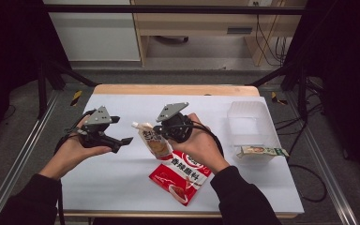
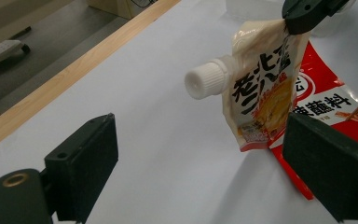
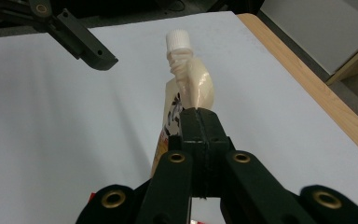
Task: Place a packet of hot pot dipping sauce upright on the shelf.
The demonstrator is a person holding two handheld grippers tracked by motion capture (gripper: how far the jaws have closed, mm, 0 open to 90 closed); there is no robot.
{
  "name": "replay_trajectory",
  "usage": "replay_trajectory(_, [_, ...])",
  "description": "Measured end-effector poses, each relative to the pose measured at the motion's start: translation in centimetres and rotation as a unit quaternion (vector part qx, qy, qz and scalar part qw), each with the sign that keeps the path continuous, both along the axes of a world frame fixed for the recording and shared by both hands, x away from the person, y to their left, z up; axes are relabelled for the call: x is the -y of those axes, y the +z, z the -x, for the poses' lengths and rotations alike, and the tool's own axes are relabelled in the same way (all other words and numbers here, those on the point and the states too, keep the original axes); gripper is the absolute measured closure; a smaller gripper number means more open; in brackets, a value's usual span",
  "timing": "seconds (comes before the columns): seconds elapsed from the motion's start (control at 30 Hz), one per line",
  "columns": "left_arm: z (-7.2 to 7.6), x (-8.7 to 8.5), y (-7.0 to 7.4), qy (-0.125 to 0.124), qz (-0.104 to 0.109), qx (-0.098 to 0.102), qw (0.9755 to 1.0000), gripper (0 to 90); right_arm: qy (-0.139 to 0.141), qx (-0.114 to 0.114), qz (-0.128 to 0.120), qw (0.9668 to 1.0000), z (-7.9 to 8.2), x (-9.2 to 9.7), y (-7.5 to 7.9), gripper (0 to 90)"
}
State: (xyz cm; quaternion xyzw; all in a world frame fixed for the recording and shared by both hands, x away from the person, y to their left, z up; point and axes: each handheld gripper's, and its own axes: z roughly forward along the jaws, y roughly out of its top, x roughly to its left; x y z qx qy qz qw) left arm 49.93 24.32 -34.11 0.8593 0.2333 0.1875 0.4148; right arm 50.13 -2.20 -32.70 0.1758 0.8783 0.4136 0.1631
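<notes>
A cream spout pouch (image 1: 153, 141) with a white cap (image 2: 204, 82) hangs above the white table top, pinched at its upper edge by my right gripper (image 1: 160, 130), which is shut on it. In the right gripper view the closed jaws (image 3: 198, 125) clamp the pouch (image 3: 191, 88) and the cap (image 3: 177, 39) points away. My left gripper (image 1: 123, 130) is held to the left of the pouch, open, nothing between its fingers (image 2: 81, 161). A red sachet (image 1: 182, 178) lies flat below the pouch.
A clear plastic tub (image 1: 251, 121) stands at the right of the white table top (image 1: 122, 173). A pale green-and-cream packet (image 1: 261, 151) lies in front of it. The table's wooden far edge (image 1: 173, 89) runs behind.
</notes>
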Motion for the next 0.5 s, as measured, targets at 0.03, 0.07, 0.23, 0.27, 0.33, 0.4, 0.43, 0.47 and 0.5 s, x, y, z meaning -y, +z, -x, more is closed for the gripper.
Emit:
replay_trajectory(0.03, [0.0, 0.2, 0.1, -0.003, -0.001, -0.001, 1.0000, 10.5, 0.005, 0.002, 0.002, 1.0000, 0.1, 0.1, 0.0, 90.0])
replay_trajectory(0.07, [0.0, 0.2, 0.1, -0.003, -0.001, -0.001, 1.0000, 10.6, 0.005, 0.002, 0.002, 1.0000, 0.1, 0.1, 0.0, 90.0])
replay_trajectory(0.23, [0.0, 1.0, 0.5, -0.016, -0.015, 0.003, 0.9998, 11.8, 0.008, 0.001, 0.003, 1.0000, 0.4, 0.2, 0.1, 90.0])
replay_trajectory(0.27, [0.0, 1.1, 0.5, -0.017, -0.016, 0.003, 0.9997, 12.3, 0.009, 0.001, 0.003, 1.0000, 0.4, 0.2, 0.1, 90.0])
replay_trajectory(0.33, [-0.1, 1.3, 0.6, -0.022, -0.021, 0.004, 0.9995, 13.9, 0.012, 0.000, 0.003, 0.9999, 0.5, 0.3, 0.1, 90.0])
replay_trajectory(0.4, [-0.2, 1.5, 0.5, -0.025, -0.025, 0.003, 0.9994, 14.9, 0.015, -0.002, 0.000, 0.9999, 0.7, 0.2, 0.1, 90.0])
replay_trajectory(0.43, [-0.2, 1.7, 0.4, -0.031, -0.027, 0.002, 0.9991, 15.8, 0.017, -0.003, 0.000, 0.9999, 0.7, 0.2, 0.1, 90.0])
replay_trajectory(0.47, [-0.2, 1.7, 0.4, -0.031, -0.027, 0.002, 0.9991, 17.2, 0.017, -0.003, 0.000, 0.9999, 0.7, 0.2, 0.1, 90.0])
replay_trajectory(0.5, [-0.3, 1.8, 0.3, -0.034, -0.033, -0.001, 0.9989, 19.1, 0.018, -0.003, 0.001, 0.9998, 0.8, 0.2, 0.1, 90.0])
